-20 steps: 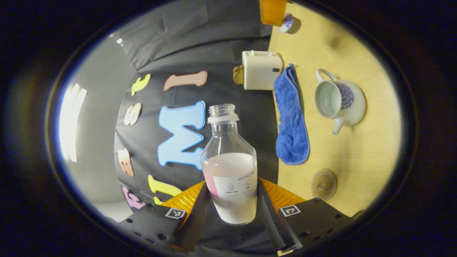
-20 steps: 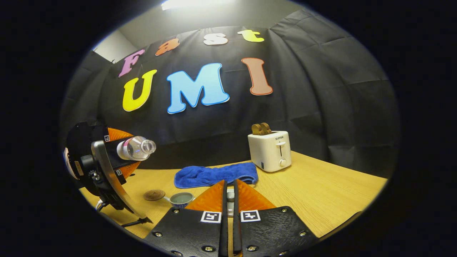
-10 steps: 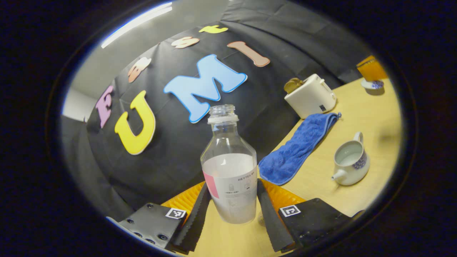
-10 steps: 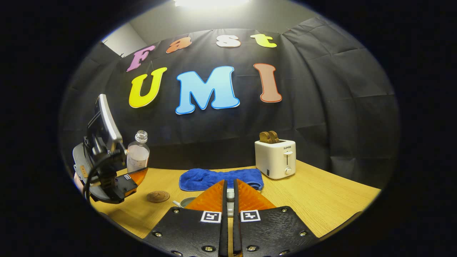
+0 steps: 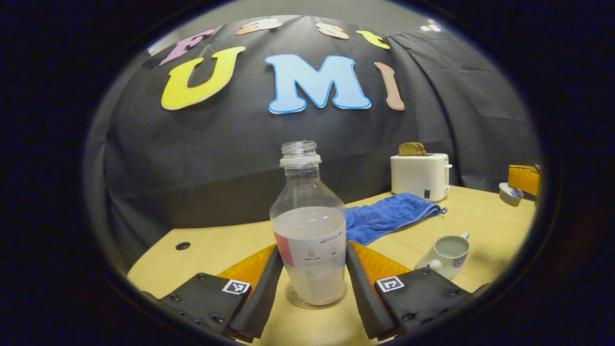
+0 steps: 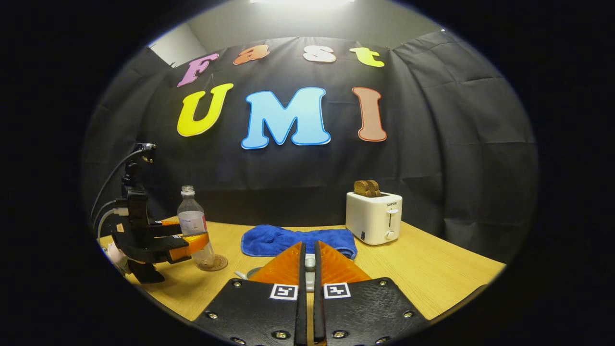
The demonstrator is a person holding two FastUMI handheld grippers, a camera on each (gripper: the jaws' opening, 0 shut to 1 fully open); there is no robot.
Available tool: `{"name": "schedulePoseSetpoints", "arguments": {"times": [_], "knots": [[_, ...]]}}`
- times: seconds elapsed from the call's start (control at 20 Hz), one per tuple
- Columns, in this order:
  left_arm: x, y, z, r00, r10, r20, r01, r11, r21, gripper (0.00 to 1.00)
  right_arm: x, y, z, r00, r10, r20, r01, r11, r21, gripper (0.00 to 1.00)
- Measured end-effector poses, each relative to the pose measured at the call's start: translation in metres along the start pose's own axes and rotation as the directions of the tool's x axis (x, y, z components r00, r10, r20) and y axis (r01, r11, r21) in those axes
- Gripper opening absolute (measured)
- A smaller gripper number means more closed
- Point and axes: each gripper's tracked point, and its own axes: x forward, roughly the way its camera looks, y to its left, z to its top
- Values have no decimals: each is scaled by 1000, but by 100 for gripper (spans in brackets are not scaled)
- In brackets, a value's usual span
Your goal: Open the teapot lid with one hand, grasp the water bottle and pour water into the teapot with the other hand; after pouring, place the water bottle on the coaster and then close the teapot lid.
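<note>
The bottle stands upright on the coaster, uncapped and about half full, so the pouring looks finished and the step in hand is the setting down. In the left gripper view the left gripper has one finger on each side of the bottle. Thin gaps seem to show between the fingers and the bottle's wall, so I judge that the grip is just released, but I cannot tell this for sure. The right gripper view shows the same gripper around the bottle at the left edge of the table, with the coaster under it.

The teapot sits open on the table near the bottle, to its right in the left gripper view, with water inside. The right gripper has its two fingers almost together, and a small pale piece is pinched between them. This is probably the knob of the lid, which it holds up above the table, with the teapot's rim just behind its fingers to the left.

The next move, as I judge it, is for the left gripper to open fully and draw straight back without tipping the bottle. Then the right gripper must bring the lid over the teapot's mouth, lower it level and let go
</note>
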Motion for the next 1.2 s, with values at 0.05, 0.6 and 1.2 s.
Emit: {"name": "schedulePoseSetpoints", "arguments": {"times": [0.05,0.6,1.2], "knots": [[2,7,-1,1000,4,4,-4,1000,-11,88,1,0,0,1000,-1,-4,1,1000,-1,6],[13,16,-16,1000,16,-7,-17,997,-69,88,15,13,-13,999,14,-35,-15,1000,-27,5],[-20,21,-19,999,46,-27,-50,985,-166,100,34,43,-17,996,83,-43,-84,996,-17,5]]}}
